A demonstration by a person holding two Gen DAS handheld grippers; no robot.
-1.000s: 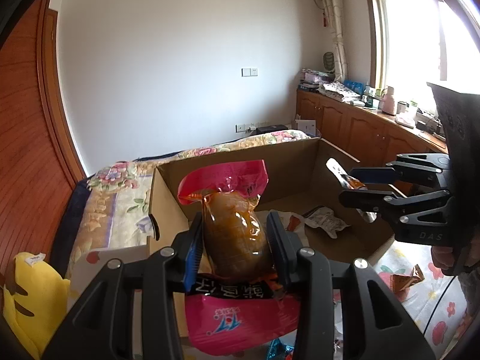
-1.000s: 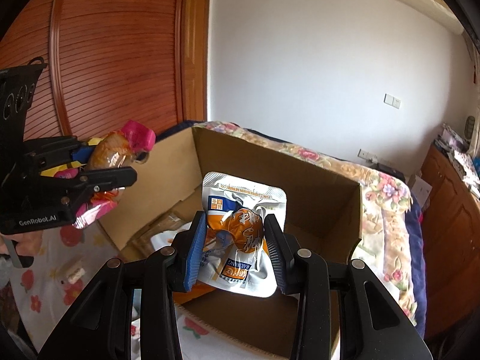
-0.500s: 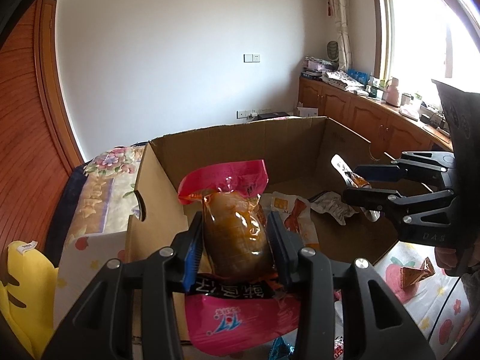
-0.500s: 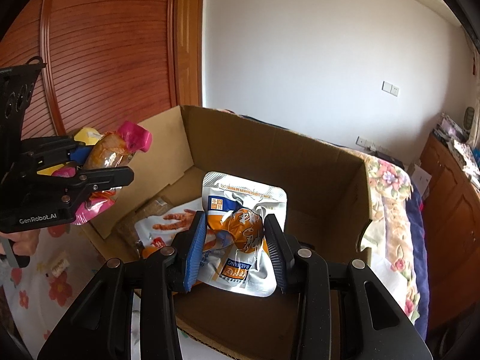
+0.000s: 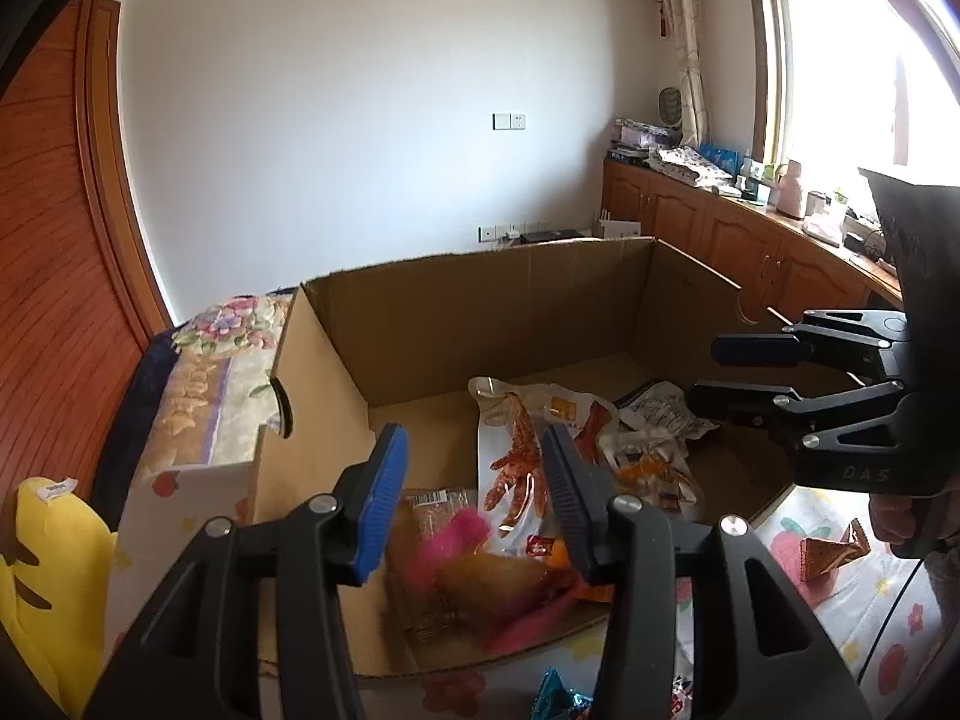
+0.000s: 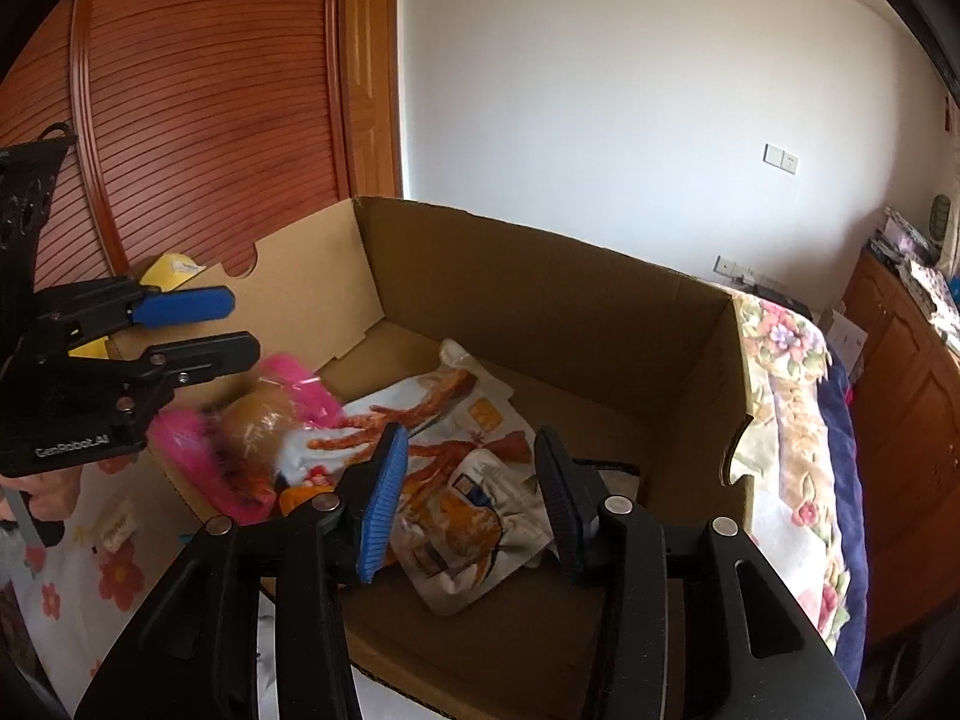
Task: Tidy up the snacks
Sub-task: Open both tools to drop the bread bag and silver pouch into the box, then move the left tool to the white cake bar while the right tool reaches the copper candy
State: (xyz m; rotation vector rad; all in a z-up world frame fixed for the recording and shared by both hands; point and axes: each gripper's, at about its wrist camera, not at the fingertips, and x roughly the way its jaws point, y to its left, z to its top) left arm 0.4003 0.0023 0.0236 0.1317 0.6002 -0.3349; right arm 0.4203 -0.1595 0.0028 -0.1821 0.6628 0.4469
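An open cardboard box fills both views. My left gripper hangs over its near left corner, jaws opening, nothing between the pads. Below it a pink packet with a brown snack is blurred, dropping onto the box floor. In the right wrist view the left gripper sits above that pink packet. My right gripper is also opening over the box. A white and orange packet lies free under its pads. The right gripper shows at the right.
A clear packet of red chicken feet and other snack bags lie on the box floor. A flowered bedspread lies behind the box and a yellow cushion at the left. Small wrapped snacks lie on the flowered cloth to the right.
Both grippers have let go. The pink packet has left the left pads and fallen into the box. The white and orange packet has dropped out of the right pads onto the other bags.
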